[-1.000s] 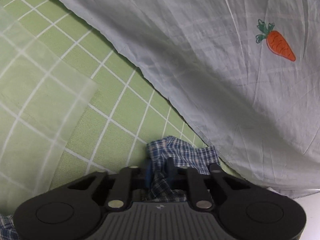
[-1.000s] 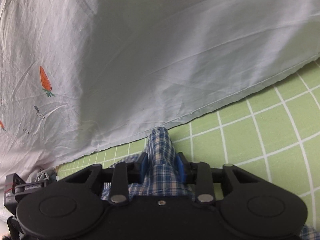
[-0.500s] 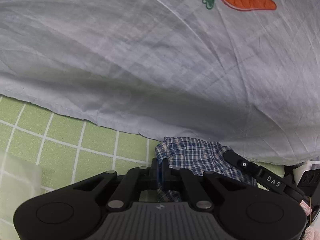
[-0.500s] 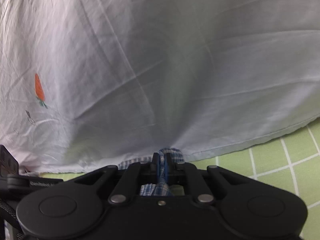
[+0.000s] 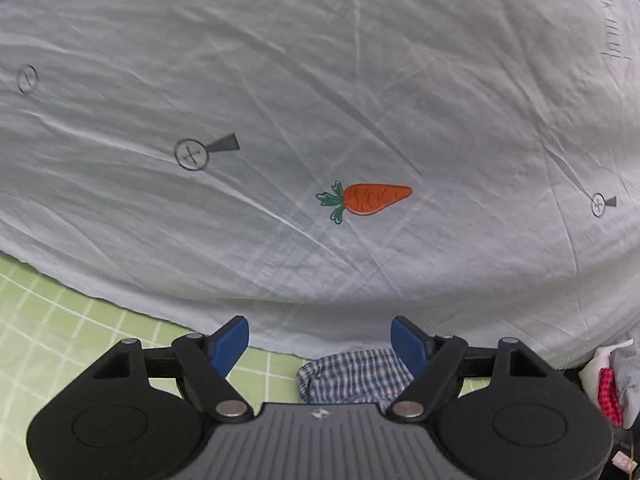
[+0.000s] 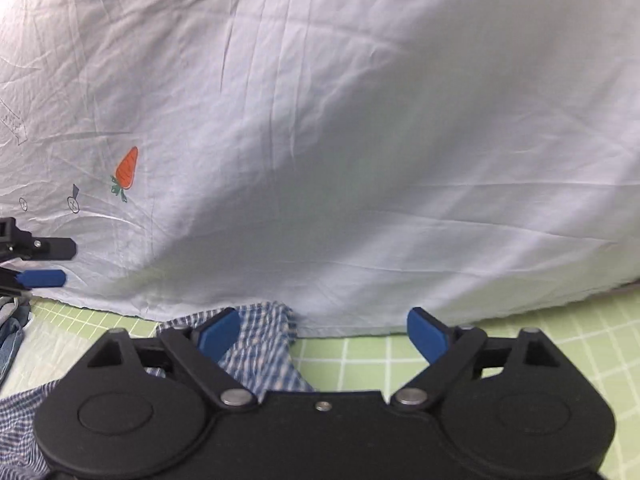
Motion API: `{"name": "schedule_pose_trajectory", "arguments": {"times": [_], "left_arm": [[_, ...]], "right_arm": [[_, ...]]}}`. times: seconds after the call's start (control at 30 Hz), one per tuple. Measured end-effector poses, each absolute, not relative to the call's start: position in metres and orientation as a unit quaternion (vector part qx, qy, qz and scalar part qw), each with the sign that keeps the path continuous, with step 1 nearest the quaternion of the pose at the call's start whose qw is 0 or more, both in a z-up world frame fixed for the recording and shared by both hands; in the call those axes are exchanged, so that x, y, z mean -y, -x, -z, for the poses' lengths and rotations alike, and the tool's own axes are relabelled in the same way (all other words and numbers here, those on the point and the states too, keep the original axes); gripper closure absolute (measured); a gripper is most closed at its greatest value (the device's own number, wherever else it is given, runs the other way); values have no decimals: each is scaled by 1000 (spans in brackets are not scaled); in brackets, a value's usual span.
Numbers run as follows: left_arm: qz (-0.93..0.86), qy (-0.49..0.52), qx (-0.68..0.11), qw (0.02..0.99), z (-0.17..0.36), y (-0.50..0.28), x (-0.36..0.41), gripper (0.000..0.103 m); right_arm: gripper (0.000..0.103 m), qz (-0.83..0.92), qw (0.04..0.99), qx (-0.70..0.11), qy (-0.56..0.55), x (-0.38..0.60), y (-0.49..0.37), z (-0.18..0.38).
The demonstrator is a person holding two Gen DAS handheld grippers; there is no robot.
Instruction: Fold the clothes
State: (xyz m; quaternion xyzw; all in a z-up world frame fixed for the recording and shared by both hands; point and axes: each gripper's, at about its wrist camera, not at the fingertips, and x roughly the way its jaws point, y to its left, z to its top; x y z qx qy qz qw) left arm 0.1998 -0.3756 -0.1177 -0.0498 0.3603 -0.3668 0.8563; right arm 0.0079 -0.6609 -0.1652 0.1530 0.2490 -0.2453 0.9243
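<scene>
A blue-and-white checked garment (image 5: pixel 354 374) lies on the green grid mat, close under my left gripper (image 5: pixel 320 338), which is open and holds nothing. In the right wrist view the same checked cloth (image 6: pixel 260 344) lies bunched by the left blue fingertip of my right gripper (image 6: pixel 323 330), whose jaws stand wide apart and off the cloth. The left gripper's fingers (image 6: pixel 44 278) show at that view's left edge.
A large pale sheet (image 5: pixel 360 120) printed with a carrot (image 5: pixel 366 199) fills the space ahead in both views. The green grid mat (image 6: pixel 520 344) lies below it. A pile of other fabric (image 5: pixel 610 380), some red, sits at the far right of the left view.
Both grippers were shut on the checked cloth; now both have opened and let it go. The cloth lies on the mat and both views have swung toward the sheet.
</scene>
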Motion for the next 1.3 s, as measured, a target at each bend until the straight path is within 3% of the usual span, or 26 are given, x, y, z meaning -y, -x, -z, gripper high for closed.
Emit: {"name": "schedule_pose_trajectory", "arguments": {"times": [0.03, 0.23, 0.3, 0.4, 0.47, 0.5, 0.63, 0.7, 0.8, 0.9, 0.93, 0.97, 1.0, 1.3], "left_arm": [[360, 35, -359, 860, 113, -185, 364, 22], [293, -31, -426, 855, 142, -75, 265, 22], [271, -28, -446, 853, 153, -51, 238, 22], [240, -18, -469, 850, 167, -21, 203, 22], [218, -11, -485, 847, 176, -1, 179, 22], [207, -7, -492, 845, 180, 9, 167, 22], [164, 7, -521, 838, 199, 49, 120, 22], [159, 5, -523, 838, 201, 62, 109, 22], [158, -5, -520, 840, 204, 75, 103, 22], [160, -18, -509, 845, 207, 86, 101, 22], [163, -25, -504, 848, 208, 89, 102, 22], [165, -32, -500, 850, 209, 91, 103, 22], [165, -39, -496, 852, 210, 93, 104, 22], [161, -76, -479, 860, 217, 99, 116, 15]], "right_arm": [[3, 257, 923, -247, -148, 653, 14, 158], [5, 322, 879, -320, -146, 601, 142, 168], [12, 337, 863, -343, -157, 584, 183, 178], [29, 342, 847, -363, -182, 568, 230, 192], [48, 338, 842, -371, -196, 564, 249, 202], [50, 335, 844, -371, -194, 561, 252, 204], [48, 327, 852, -378, -158, 554, 256, 212], [39, 327, 855, -380, -132, 557, 251, 214], [40, 297, 868, -374, -138, 566, 246, 215], [56, 260, 876, -380, -143, 573, 236, 216], [69, 250, 877, -381, -150, 576, 233, 217], [90, 242, 877, -383, -157, 578, 231, 218], [100, 246, 874, -385, -166, 582, 230, 221], [102, 341, 842, -360, -210, 620, 256, 222]]}}
